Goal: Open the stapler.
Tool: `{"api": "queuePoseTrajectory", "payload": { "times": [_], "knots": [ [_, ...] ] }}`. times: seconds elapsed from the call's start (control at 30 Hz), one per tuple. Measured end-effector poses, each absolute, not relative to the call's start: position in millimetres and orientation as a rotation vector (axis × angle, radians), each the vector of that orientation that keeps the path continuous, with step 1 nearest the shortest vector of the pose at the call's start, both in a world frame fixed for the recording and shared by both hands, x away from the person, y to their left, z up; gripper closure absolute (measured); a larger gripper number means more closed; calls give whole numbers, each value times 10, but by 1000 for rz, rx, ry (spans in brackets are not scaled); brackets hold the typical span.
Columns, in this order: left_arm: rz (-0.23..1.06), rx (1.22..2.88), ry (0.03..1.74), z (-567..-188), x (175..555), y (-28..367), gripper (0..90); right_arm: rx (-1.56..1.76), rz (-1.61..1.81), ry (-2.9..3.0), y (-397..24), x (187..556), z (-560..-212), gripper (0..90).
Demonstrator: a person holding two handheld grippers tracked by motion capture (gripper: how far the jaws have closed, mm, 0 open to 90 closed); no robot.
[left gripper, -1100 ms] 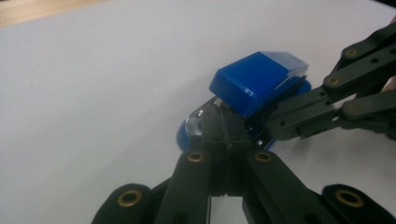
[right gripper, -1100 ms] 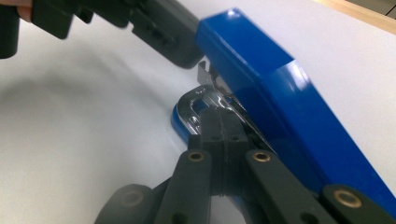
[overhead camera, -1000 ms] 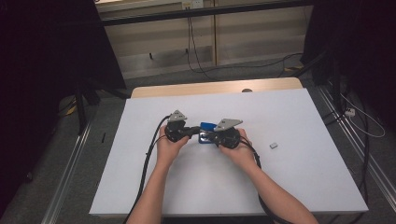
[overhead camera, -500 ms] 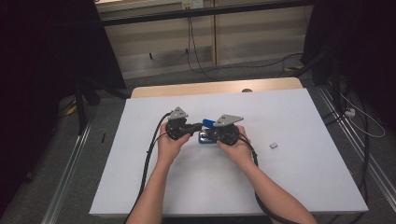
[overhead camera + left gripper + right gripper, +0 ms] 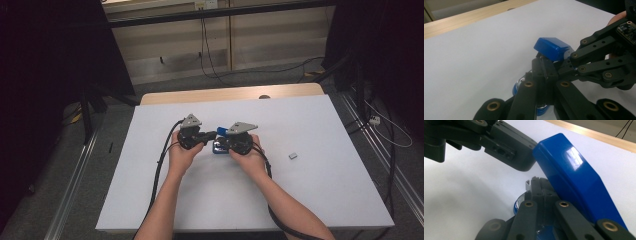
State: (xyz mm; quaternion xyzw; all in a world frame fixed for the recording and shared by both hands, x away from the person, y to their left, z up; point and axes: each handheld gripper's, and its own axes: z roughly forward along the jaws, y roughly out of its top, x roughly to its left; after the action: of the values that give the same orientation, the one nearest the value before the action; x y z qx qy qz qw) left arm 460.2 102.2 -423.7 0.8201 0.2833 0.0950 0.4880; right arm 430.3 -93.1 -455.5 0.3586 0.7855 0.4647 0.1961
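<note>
Change since the earlier frames: very little; both hands sit at the same spot in the middle of the counter (image 5: 150, 200), the grey plate on the right gripper a shade flatter than before.

Item 1. Blue stapler (image 5: 552, 48), glossy plastic body with rounded corners. Location: centre of the white-covered counter, held between the two grippers, tilted with one end raised. In the right gripper view the blue stapler (image 5: 574, 177) runs diagonally across the frame, a highlight on its upper face; a metal part shows beneath it near the jaw tips.

Item 2. Left gripper (image 5: 192, 136), black, cable trailing toward the person. Jaws clenched together (no gap visible between them), their tips just under the stapler's raised end; whether they pinch a part of it cannot be told.

Item 3. Right gripper (image 5: 235, 141), black. Jaws likewise clenched, lying under and against the stapler's body; a grasp cannot be confirmed.

Item 4. Small grey block (image 5: 293, 155), lying alone on the counter, well apart to the right of the hands.

Item 5. Wooden edge strip (image 5: 230, 94) along the counter's far side.
</note>
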Motion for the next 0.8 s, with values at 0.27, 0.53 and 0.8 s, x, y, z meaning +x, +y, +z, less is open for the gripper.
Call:
{"api": "queuePoseTrajectory", "payload": {
  "times": [0.27,0.53,0.8],
  "knots": [
    [232,1998,688,-4249,4600,1014,900,1012,1303,2172,-931,4291,-4524,900],
    [253,2008,706,-4304,4625,996,900,1013,1301,2156,-930,4276,-4529,900],
    [259,2024,714,-4393,4660,967,900,1010,1293,2149,-938,4266,-4519,900]
  ]
}}
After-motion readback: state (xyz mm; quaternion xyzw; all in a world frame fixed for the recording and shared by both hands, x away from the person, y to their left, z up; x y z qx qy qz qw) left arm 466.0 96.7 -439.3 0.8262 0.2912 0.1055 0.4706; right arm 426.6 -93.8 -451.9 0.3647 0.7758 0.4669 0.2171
